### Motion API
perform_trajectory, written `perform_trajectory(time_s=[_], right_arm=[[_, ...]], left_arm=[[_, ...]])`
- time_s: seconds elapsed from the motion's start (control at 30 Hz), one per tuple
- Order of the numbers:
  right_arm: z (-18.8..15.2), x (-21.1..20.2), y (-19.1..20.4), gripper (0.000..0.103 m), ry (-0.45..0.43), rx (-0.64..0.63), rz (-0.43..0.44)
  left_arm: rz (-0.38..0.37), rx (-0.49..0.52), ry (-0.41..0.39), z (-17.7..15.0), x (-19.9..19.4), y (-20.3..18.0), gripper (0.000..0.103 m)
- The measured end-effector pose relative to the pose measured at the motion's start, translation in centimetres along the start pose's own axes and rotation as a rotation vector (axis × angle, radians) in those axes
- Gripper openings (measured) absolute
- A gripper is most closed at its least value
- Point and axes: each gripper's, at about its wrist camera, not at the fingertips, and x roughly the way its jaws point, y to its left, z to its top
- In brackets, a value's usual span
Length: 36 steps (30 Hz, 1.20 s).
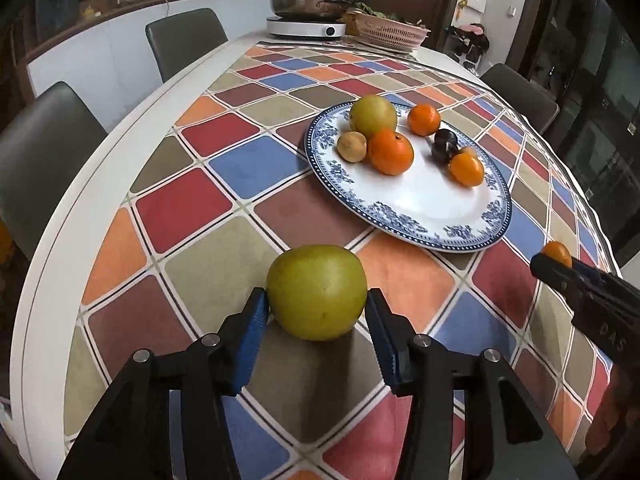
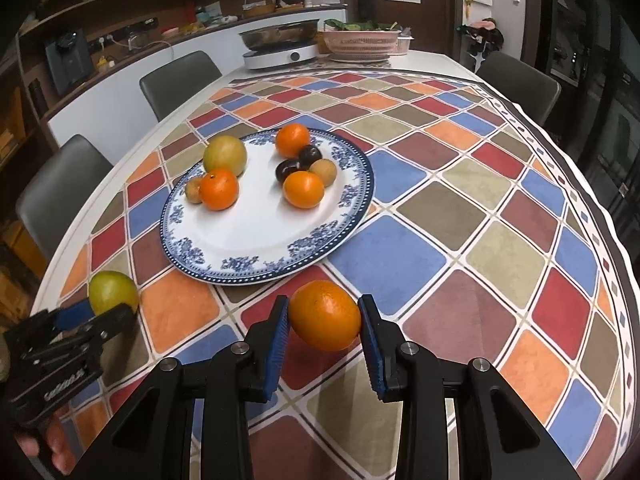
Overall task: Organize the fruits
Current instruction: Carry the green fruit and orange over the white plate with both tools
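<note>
The left gripper [image 1: 317, 308] is clamped on a green apple [image 1: 317, 292], its blue pads [image 1: 256, 320] pressed against both sides of the fruit; the apple sits just in front of the near rim of the plate [image 1: 420, 216], over the checked tablecloth [image 1: 208, 240], and whether it rests on the cloth or hangs slightly above it is hard to tell. The right gripper [image 2: 323, 318] grips an orange [image 2: 325, 315] between its pads, also just short of the plate's near edge, and a shadow beneath suggests it is lifted a little.

On the blue-patterned plate lie a second green apple [image 2: 225, 155], touching an orange [image 2: 219, 189] and a small brown fruit [image 2: 193, 190] on the left; to the right sits a cluster of two more oranges [image 2: 293, 141] [image 2: 303, 189], two dark plums [image 2: 296, 163] and another brown fruit [image 2: 323, 172], all close together.

At the far end of the table stand a pan on a white cooker [image 2: 280, 58] and a pink basket [image 2: 360, 44]; grey chairs [image 2: 180, 80] line the sides.
</note>
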Motion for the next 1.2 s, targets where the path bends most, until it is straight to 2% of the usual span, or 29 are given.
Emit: perform_trajectory(time_s=[0.43, 0.87, 1.2], right_arm=[[-0.1, -0.4, 1.1, 0.035, -0.014, -0.047, 0.030], [1.4, -2.9, 0.4, 0.035, -0.083, -0.046, 0.062], [3.2, -4.6, 0.2, 0.035, -0.137, -0.079, 0.091]], left_arm=[[-0.034, 0.001, -0.021, 0.0, -0.4, 0.0, 0.048], [-0.087, 0.067, -0.130, 2.1, -4.6, -1.9, 0.048], [-0.125, 0.127, -0.177, 4.4, -5.5, -3.6, 0.048]])
